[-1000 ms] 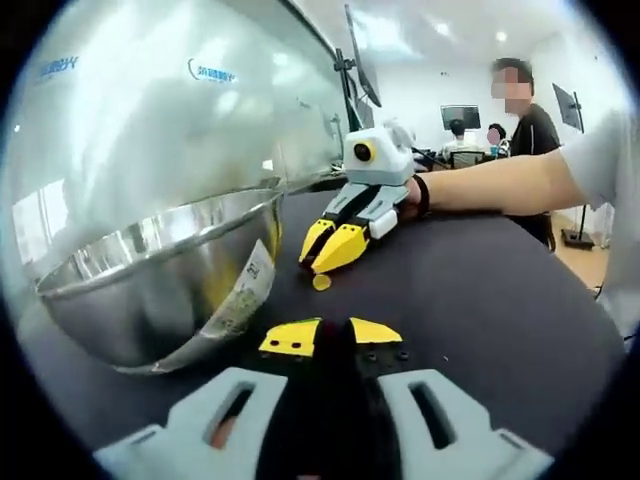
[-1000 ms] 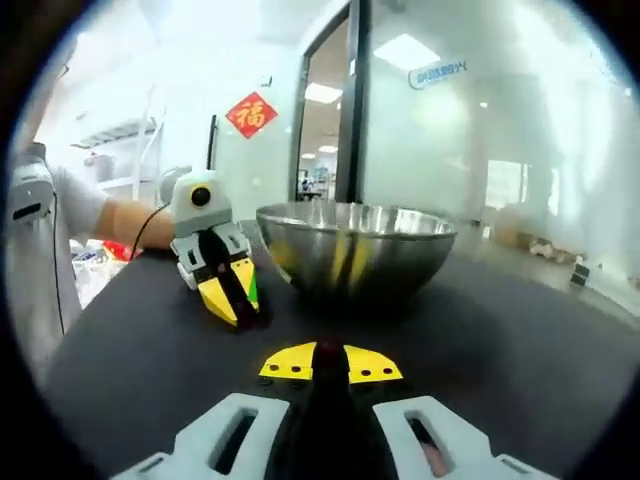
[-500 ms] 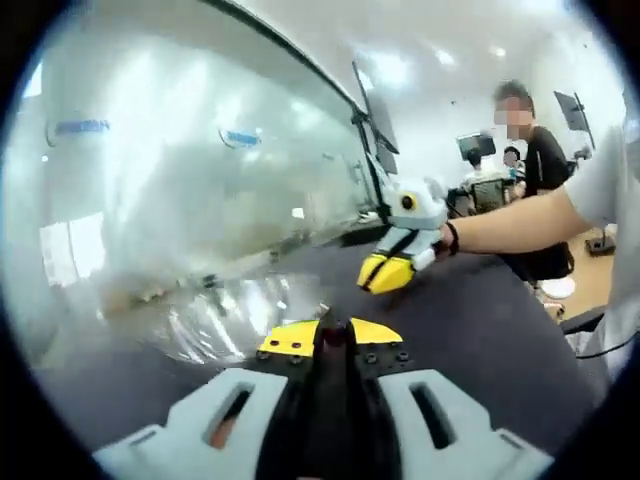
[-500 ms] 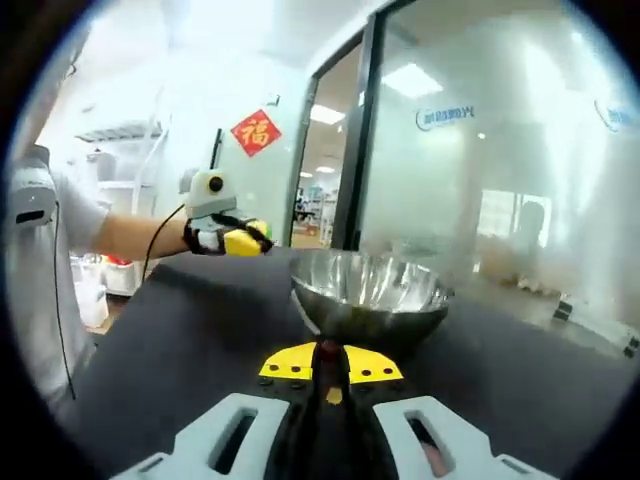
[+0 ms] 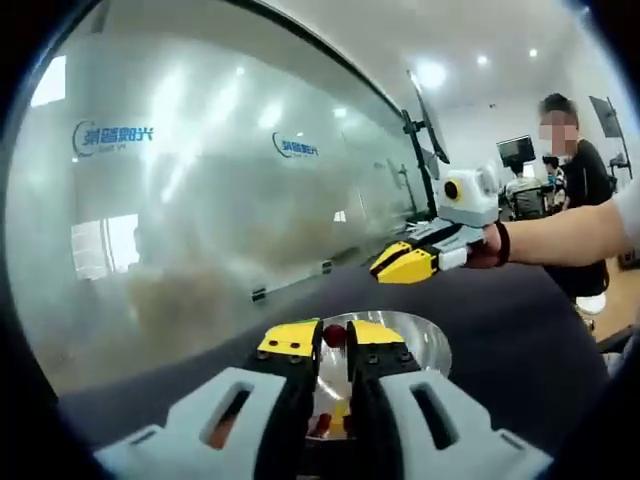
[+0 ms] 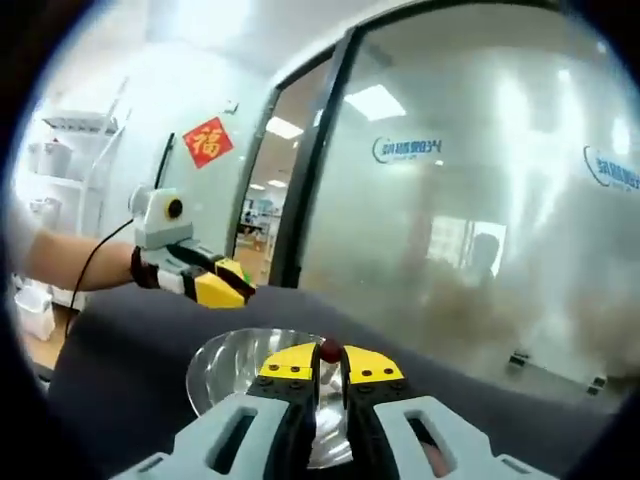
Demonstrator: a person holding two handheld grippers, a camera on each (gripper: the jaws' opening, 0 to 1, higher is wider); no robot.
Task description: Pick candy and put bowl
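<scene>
The left tool [image 5: 335, 345] is nearly closed, its yellow jaw tips pinching a small dark red candy [image 5: 333, 334] at the very front edge. The right tool [image 6: 330, 361] is in the same state: jaws narrow, a second red candy [image 6: 328, 350] caught between the tips. Both tools hang above the steel bowl [image 5: 420, 345], which sits on the dark counter [image 5: 520, 330] directly beneath them; in the left gripper view something yellow and red, possibly candy, lies in the bowl, seen through the slot between the jaws.

Handling, as a judgement from what shows:
- The candy is small, light and rounded — probably hard and smooth, so it can roll or squirt out of a tip grip.
- Hold is best taken across its widest part, centred on the tips; here each piece sits far forward, leaving little margin.
- The bowl is rigid and polished, so a dropped piece may bounce.

Beyond the counter stands a frosted glass wall [image 6: 480, 200] with blue lettering.
</scene>
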